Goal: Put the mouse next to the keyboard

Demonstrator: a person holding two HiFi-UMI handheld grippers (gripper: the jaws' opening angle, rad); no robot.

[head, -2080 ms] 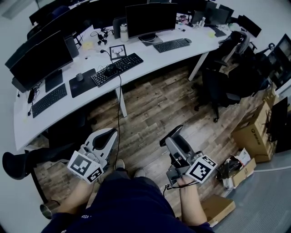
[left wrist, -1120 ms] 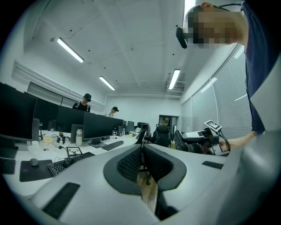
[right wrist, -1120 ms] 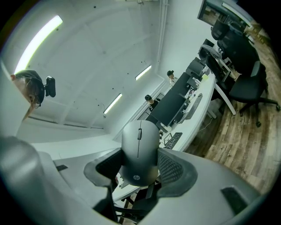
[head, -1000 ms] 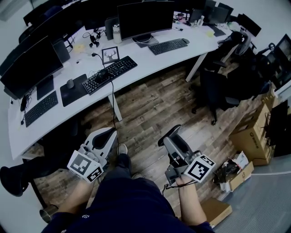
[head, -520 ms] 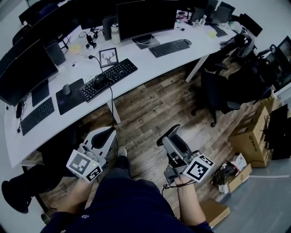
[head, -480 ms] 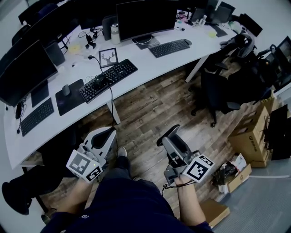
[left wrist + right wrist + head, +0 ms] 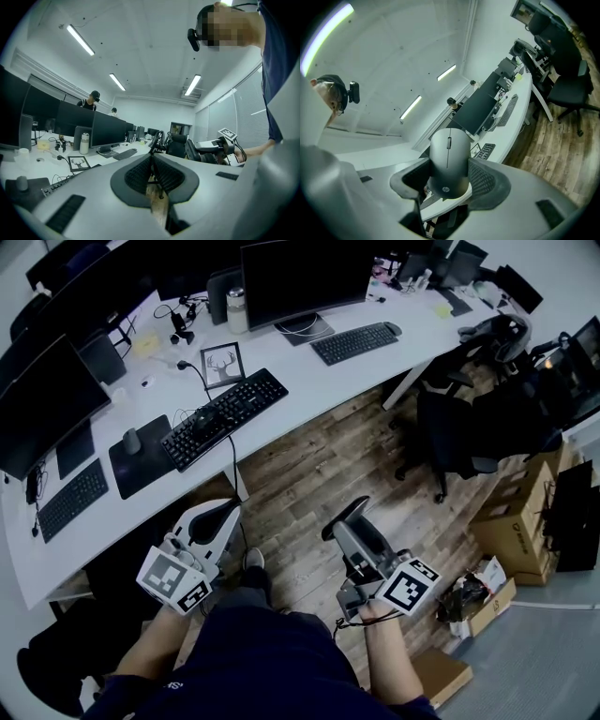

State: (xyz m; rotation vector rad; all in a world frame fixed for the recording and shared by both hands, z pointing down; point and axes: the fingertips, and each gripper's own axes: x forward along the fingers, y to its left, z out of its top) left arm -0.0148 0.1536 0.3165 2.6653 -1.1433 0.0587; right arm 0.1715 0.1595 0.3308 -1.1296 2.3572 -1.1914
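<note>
A grey mouse sits between the pads of my right gripper, which is shut on it, the mouse's nose pointing away from me. In the head view the right gripper hangs over the wooden floor, short of the white desk. On the desk lies a black keyboard with a cable across it, just beyond my left gripper. The left gripper is shut, its pads meeting at the tips with nothing between them.
Further keyboards lie on the desk, along with monitors, a framed deer picture, and a dark pad bearing another mouse. Office chairs stand at the right, cardboard boxes beyond them. Two people stand behind the monitors.
The desk and its keyboards have slid down and nearer in the head view as I walk toward them. Both grippers keep their pose, the right still holding the mouse.
</note>
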